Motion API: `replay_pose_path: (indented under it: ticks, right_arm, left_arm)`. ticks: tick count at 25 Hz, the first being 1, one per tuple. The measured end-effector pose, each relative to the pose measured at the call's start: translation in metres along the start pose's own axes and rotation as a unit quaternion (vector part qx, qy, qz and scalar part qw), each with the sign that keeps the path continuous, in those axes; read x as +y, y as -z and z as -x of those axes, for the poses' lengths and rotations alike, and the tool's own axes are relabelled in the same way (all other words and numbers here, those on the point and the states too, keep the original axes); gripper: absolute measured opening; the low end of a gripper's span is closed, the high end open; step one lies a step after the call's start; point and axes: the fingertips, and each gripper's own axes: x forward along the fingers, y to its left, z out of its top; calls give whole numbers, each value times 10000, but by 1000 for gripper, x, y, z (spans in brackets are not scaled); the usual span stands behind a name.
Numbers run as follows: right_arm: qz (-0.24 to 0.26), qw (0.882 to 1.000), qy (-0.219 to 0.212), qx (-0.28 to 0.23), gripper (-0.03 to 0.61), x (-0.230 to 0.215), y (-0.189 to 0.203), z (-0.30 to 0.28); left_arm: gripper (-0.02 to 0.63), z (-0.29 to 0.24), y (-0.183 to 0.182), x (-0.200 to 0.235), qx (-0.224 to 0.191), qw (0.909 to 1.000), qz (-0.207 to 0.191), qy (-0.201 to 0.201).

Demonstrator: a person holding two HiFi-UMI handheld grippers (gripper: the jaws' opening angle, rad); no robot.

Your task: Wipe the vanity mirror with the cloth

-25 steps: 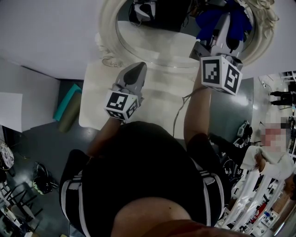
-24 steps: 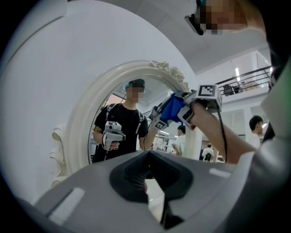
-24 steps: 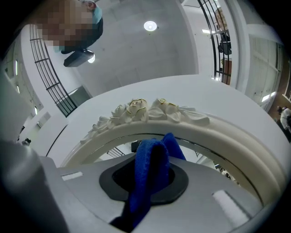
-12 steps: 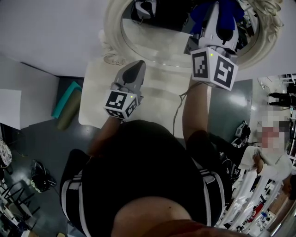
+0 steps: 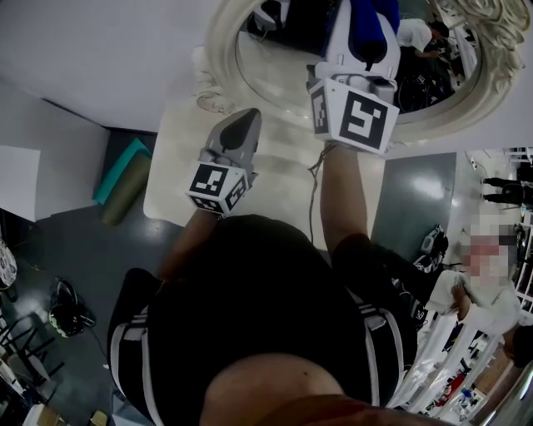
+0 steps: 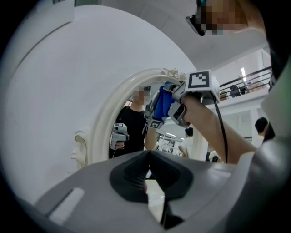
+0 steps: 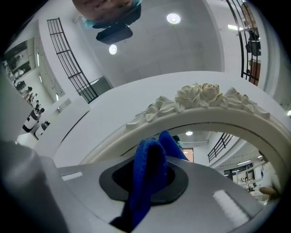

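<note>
The oval vanity mirror [image 5: 279, 66] in its ornate cream frame [image 5: 218, 58] stands at the back of a white table [image 5: 275, 195]. My right gripper [image 5: 363, 18] is raised against the glass, shut on a blue cloth [image 5: 375, 33]. In the right gripper view the blue cloth [image 7: 146, 182] bulges out between the jaws, under the frame's rose carving [image 7: 200, 96]. My left gripper [image 5: 245, 121] hovers low over the table, shut and holding nothing. In the left gripper view the left gripper [image 6: 148, 153] faces the mirror frame [image 6: 103, 119] and the cloth [image 6: 163, 103].
A cable [image 5: 315, 200] hangs from the right gripper across the table. A teal roll [image 5: 123, 179] lies on the dark floor to the left. A person [image 5: 487, 283] stands at the right by white racks. White walls surround the mirror.
My right gripper has slid left and further up the glass with the cloth in it. The left gripper has stayed over the table.
</note>
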Motion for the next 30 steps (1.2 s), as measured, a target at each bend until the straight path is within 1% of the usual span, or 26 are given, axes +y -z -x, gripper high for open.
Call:
replay_pose_path:
  ticks: [6, 11, 14, 21, 23, 30]
  right_arm:
    - [165, 9996, -188, 111, 41, 26, 11, -5]
    - [407, 9984, -365, 130, 41, 49, 21, -6]
    - [564, 9973, -461, 101, 41, 65, 26, -7]
    - [795, 9941, -675, 292, 41, 100, 50, -6]
    - [771, 9938, -737, 329, 41, 110, 60, -4]
    - [332, 9951, -860, 352, 38, 129, 86, 7]
  left_arm:
    - [9, 4, 3, 7, 48, 10000, 13, -27]
    - [9, 9, 5, 8, 77, 10000, 5, -42]
    - [9, 14, 5, 14, 68, 9999, 9, -121]
    - [9, 23, 8, 25, 88, 9996, 44, -272]
    - [9, 25, 8, 28, 98, 9995, 46, -297]
    - [9, 32, 11, 36, 146, 9991, 56, -396]
